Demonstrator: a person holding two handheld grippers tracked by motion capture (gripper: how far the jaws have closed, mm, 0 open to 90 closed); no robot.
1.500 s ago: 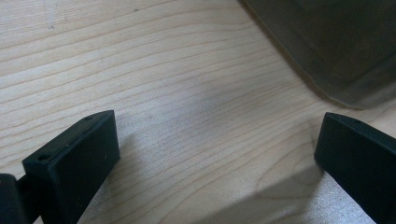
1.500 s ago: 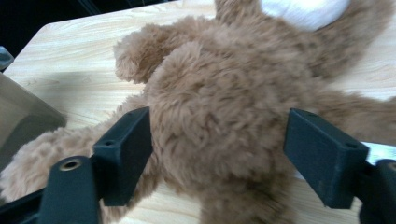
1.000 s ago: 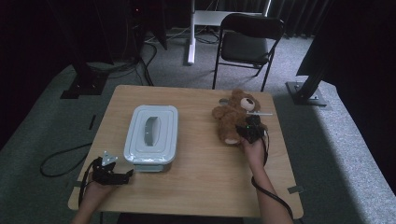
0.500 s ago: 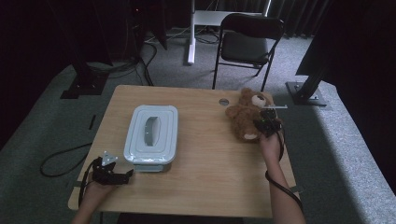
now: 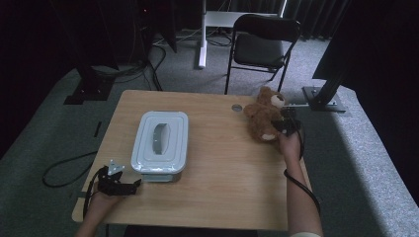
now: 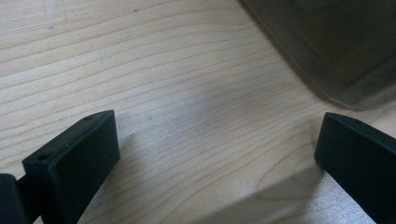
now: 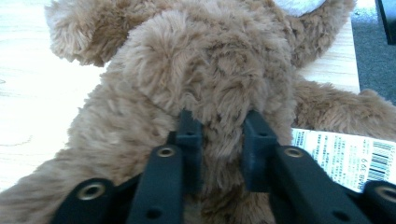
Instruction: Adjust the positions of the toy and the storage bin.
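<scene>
A brown teddy bear lies at the table's far right corner. My right gripper is on its right side, held by a hand coming from the near edge. In the right gripper view the two black jaws pinch a tuft of the teddy bear's fur; they have just been opening a little, and the fur is still pressed between them. My left gripper rests at the front left of the table, just before a pale lidded container. Its jaws stand wide apart over bare wood.
The wooden table has a small round hole near its far edge. A white barcode label hangs from the bear. A corner of the container sits just ahead of the left jaws. A folding chair stands behind the table.
The right gripper has dragged the teddy bear to the right, toward the table's far right corner. The left gripper and the container have stayed put.
</scene>
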